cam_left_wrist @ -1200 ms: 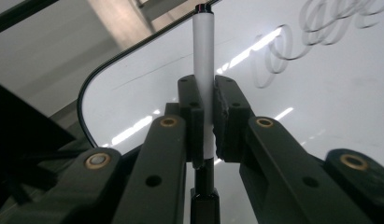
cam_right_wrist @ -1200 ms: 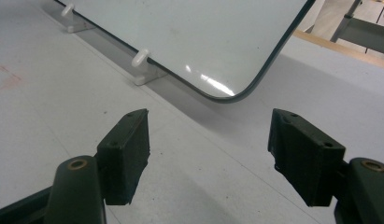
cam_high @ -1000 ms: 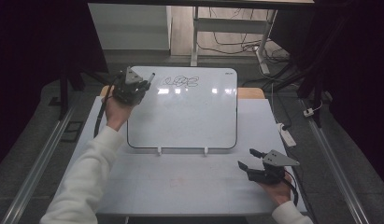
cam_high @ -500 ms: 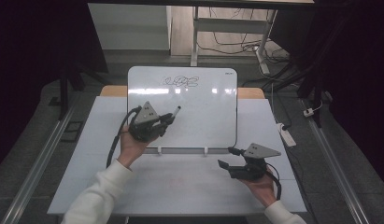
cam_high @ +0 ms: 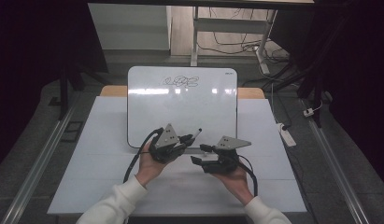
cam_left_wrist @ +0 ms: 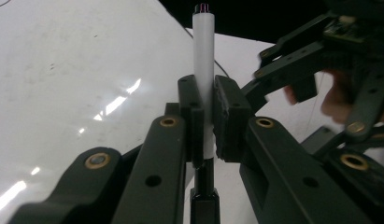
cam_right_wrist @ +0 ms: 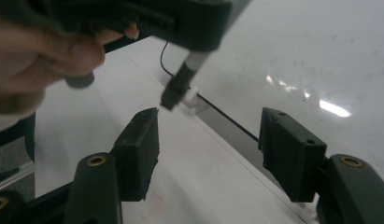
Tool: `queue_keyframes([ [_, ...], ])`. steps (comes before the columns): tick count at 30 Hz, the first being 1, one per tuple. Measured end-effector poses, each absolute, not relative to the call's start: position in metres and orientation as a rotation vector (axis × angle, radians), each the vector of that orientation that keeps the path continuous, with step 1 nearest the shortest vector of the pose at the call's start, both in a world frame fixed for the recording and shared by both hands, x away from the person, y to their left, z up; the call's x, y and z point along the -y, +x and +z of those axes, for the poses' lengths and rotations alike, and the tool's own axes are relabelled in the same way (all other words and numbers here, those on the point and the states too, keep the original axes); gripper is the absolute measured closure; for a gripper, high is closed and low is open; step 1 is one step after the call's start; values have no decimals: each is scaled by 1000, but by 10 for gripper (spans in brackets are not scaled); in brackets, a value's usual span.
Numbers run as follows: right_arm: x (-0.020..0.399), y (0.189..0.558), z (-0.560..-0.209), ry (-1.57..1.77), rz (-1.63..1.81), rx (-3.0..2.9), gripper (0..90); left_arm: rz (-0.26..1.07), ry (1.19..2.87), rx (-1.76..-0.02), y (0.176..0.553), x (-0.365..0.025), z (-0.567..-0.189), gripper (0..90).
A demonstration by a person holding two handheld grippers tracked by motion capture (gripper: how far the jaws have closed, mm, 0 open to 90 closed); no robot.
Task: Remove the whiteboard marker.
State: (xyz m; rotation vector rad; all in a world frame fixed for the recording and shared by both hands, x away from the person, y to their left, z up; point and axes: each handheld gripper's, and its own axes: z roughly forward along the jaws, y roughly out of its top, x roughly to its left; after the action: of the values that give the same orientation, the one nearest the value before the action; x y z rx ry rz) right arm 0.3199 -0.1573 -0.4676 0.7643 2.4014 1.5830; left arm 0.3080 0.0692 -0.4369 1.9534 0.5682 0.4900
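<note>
A white marker [cam_left_wrist: 203,56] with a dark end [cam_right_wrist: 176,91] is clamped in my left gripper [cam_left_wrist: 207,84], whose jaws are shut on its barrel. In the high view that gripper [cam_high: 187,139] sits at the bottom edge of the whiteboard [cam_high: 180,107], with the marker [cam_high: 194,134] pointing right and away from me. My right gripper [cam_high: 199,153] is close beside it on the right, facing it. Its jaws [cam_right_wrist: 210,116] have just been closing but stand apart with nothing between them. The marker's dark end hangs just past the left pad [cam_right_wrist: 138,149].
A black scribble [cam_high: 180,82] runs along the top of the whiteboard, which lies on a white table [cam_high: 101,140]. A white power strip [cam_high: 287,133] lies off the table's right edge. Metal table legs and cables [cam_high: 227,42] stand behind.
My left hand has come from the board's upper left corner down to its bottom edge, still holding the marker. My right gripper has moved left to meet it, and its jaws have narrowed.
</note>
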Motion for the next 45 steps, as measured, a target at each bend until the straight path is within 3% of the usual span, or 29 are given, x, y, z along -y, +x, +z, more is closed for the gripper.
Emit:
queue_keyframes([
  [9,145,327,-468,899,1638,-2412,465,495,1949,-565,305,-58,-440,815],
  [17,140,331,-467,977,1645,-2418,612,521,1972,-543,302,-47,-442,814],
  [19,141,333,-468,999,1655,-2434,694,523,1978,-542,302,-45,-443,814],
  [28,142,337,-472,1058,1638,-2456,775,493,1970,-560,302,-43,-444,797],
  [35,144,341,-471,1014,1648,-2433,779,443,1916,-618,298,-63,-438,510],
  [36,145,341,-470,1003,1647,-2423,780,433,1905,-660,293,-79,-436,473],
  [45,169,346,-459,918,1708,-2305,780,415,1933,-913,261,-171,-464,324],
])
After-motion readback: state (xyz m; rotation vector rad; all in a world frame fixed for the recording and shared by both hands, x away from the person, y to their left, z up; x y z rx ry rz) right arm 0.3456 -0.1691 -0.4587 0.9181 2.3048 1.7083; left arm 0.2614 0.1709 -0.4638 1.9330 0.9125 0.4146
